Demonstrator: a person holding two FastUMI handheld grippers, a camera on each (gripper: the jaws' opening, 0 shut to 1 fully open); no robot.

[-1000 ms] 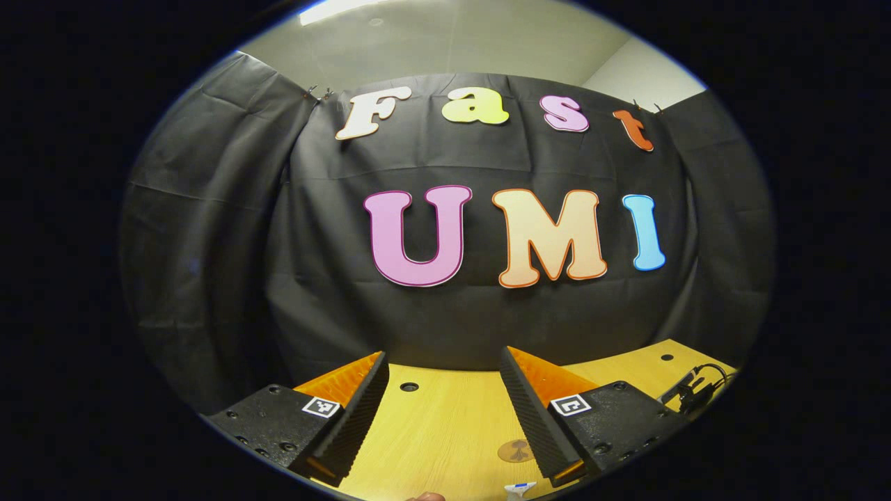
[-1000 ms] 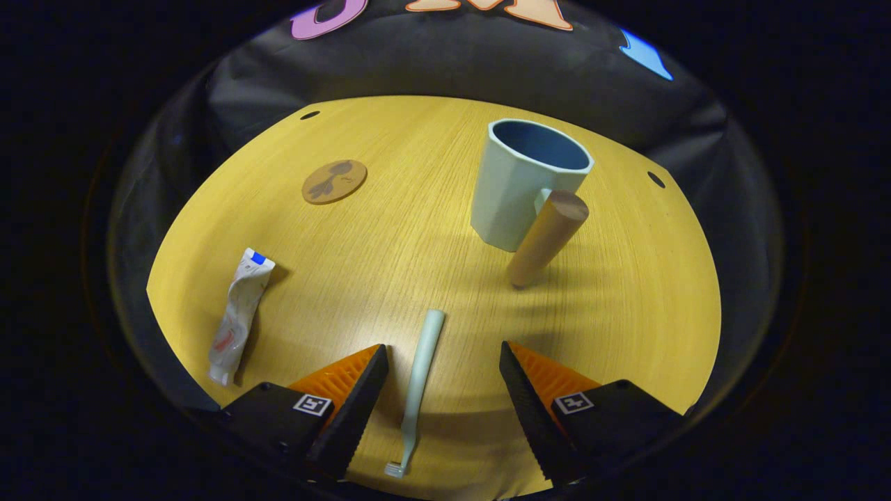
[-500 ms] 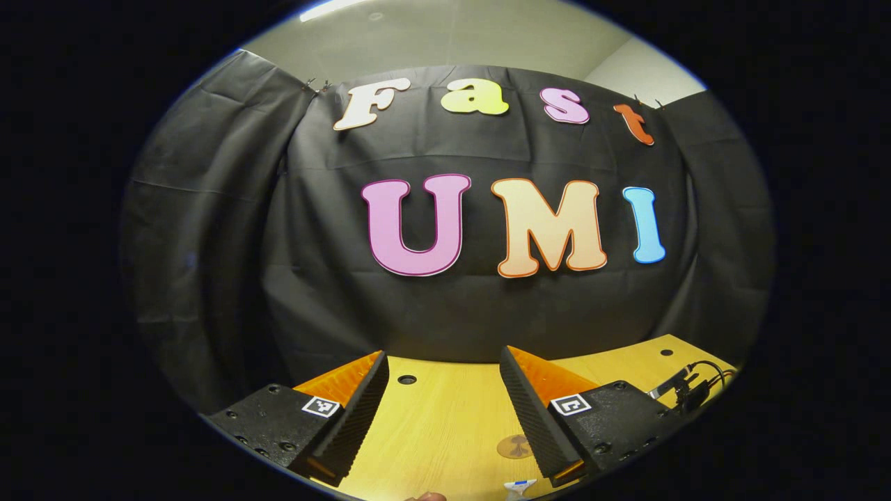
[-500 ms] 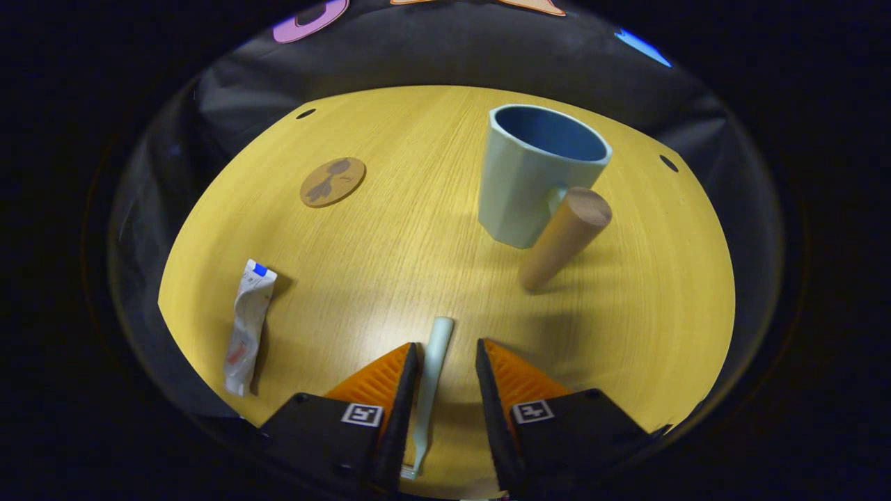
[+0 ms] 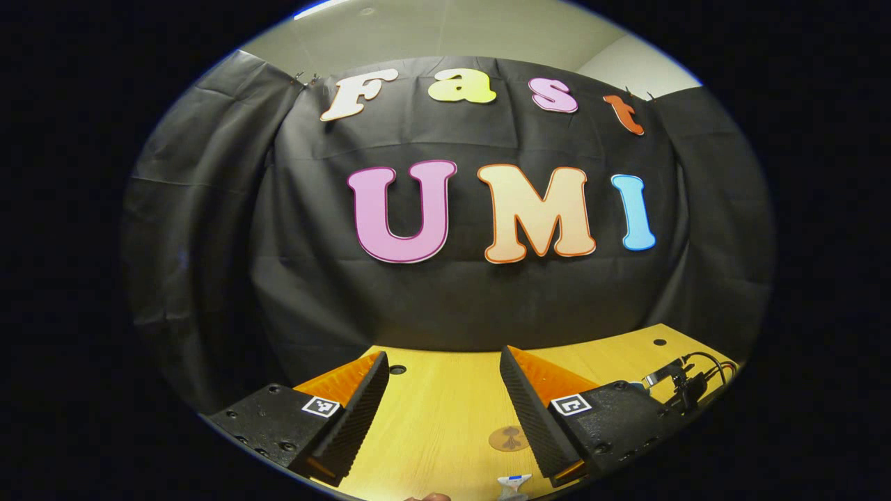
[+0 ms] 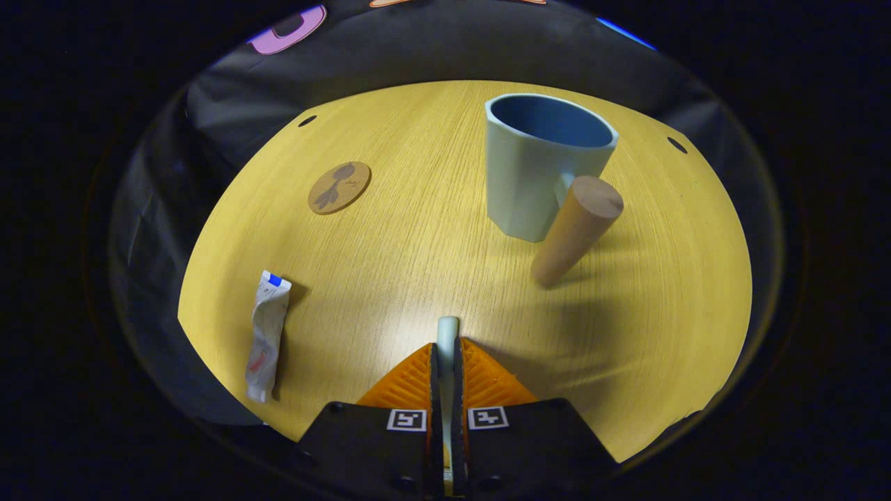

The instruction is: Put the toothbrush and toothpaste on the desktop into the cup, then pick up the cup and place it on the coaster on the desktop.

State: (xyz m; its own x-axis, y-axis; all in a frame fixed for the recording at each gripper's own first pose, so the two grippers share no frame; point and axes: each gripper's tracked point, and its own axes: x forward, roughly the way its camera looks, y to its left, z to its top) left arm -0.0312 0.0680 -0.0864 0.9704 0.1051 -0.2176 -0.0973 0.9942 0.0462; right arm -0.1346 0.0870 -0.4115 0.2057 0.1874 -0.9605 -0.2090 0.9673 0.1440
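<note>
My right tool point(image 6: 445, 351) is clamped on the toothbrush point(image 6: 447, 328), whose pale handle sticks out past the 2 fingers, low over the counter point(image 6: 418, 229). Ahead to the right stands the cup point(image 6: 536, 167) with its wooden handle point(image 6: 576, 229) toward me; the coaster point(image 6: 339, 186) lies far left and the toothpaste point(image 6: 265, 335) near left, well apart. My left tool point(image 5: 442, 376) hangs open over the counter, coaster point(image 5: 508, 438) just beyond it.

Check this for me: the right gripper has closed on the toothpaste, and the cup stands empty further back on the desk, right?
Not quite. In the right gripper view, the right gripper has closed on the toothbrush; the toothpaste lies untouched to the side. The cup does stand empty further back.
</note>
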